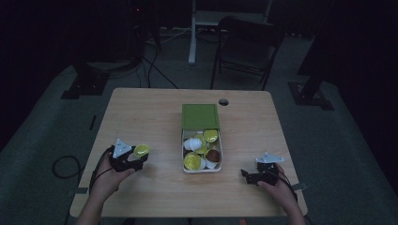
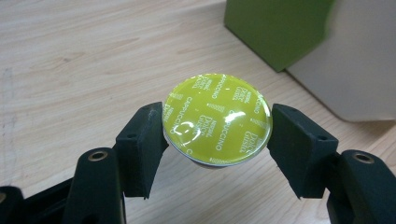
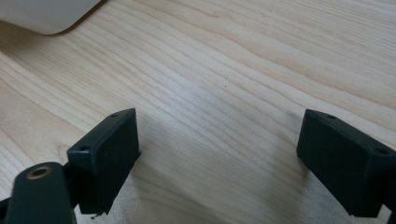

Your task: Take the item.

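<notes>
Glossy yellow-green foil lid, domed and printed "CAPPUCCINO", legible in the left gripper view on the capsule [image 2: 217,120] clamped between the left gripper [image 2: 217,140] pads; from the high view, held near the desk [image 1: 155,187] left edge. Pale wood grain between the right gripper [image 3: 219,158] jaws, wide apart, white rounded box [image 3: 46,14] corner beyond.

Beyond the light wooden table [image 1: 141,108], a dark folding chair [image 1: 246,44] stands on dim grey carpet [image 1: 42,136] among cables [image 1: 157,70].
</notes>
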`<action>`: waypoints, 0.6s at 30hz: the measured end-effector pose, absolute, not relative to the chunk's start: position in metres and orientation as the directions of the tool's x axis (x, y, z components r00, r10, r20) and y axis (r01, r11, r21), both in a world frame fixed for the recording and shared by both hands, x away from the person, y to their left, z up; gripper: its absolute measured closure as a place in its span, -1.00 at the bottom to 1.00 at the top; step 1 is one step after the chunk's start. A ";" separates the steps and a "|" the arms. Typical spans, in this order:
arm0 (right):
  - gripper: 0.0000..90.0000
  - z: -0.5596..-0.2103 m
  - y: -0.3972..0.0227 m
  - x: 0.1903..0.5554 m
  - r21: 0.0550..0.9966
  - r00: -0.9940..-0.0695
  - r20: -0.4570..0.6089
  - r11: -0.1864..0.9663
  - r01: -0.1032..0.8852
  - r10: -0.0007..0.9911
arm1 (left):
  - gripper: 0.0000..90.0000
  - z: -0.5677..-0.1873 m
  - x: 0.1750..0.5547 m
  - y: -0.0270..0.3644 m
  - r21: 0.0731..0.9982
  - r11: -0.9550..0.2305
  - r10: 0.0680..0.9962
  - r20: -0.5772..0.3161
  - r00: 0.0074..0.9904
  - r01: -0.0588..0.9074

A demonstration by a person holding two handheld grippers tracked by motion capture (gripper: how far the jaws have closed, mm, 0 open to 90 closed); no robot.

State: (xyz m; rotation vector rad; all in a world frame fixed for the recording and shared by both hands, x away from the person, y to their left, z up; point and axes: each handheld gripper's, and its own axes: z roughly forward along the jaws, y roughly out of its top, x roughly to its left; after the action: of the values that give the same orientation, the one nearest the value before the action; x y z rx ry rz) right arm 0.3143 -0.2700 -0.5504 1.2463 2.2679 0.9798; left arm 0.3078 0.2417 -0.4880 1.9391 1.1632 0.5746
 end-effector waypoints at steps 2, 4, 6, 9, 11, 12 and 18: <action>-0.72 -0.550 -0.270 0.314 0.725 -0.539 0.008 0.366 0.583 0.842 | -0.17 -0.491 0.308 0.245 0.808 -0.266 0.884 -0.014 0.468 0.526; -0.72 -0.550 -0.270 0.314 0.725 -0.539 0.008 0.366 0.583 0.842 | -0.17 -0.493 0.308 0.248 0.805 -0.263 0.887 -0.016 0.462 0.532; -0.72 -0.550 -0.270 0.314 0.726 -0.540 0.007 0.367 0.582 0.842 | -0.17 -0.496 0.308 0.250 0.800 -0.259 0.890 -0.021 0.456 0.541; -0.72 -0.550 -0.270 0.314 0.725 -0.539 0.008 0.366 0.583 0.842 | -0.17 -0.500 0.307 0.254 0.795 -0.254 0.894 -0.025 0.448 0.551; -0.72 -0.550 -0.270 0.314 0.725 -0.539 0.008 0.366 0.583 0.842 | -0.17 -0.503 0.307 0.257 0.792 -0.249 0.898 -0.027 0.440 0.557; -0.72 -0.550 -0.270 0.314 0.725 -0.539 0.008 0.366 0.583 0.842 | -0.17 -0.504 0.306 0.259 0.791 -0.248 0.899 -0.027 0.436 0.559; -0.72 -0.550 -0.270 0.314 0.725 -0.539 0.008 0.366 0.583 0.842 | -0.17 -0.508 0.304 0.268 0.786 -0.239 0.910 -0.024 0.414 0.570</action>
State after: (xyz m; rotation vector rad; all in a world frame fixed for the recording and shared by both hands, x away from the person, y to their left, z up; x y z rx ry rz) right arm 0.3143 -0.2700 -0.5504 1.2465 2.2678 0.9803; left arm 0.3038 0.2684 -0.5076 1.9297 1.2583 0.5835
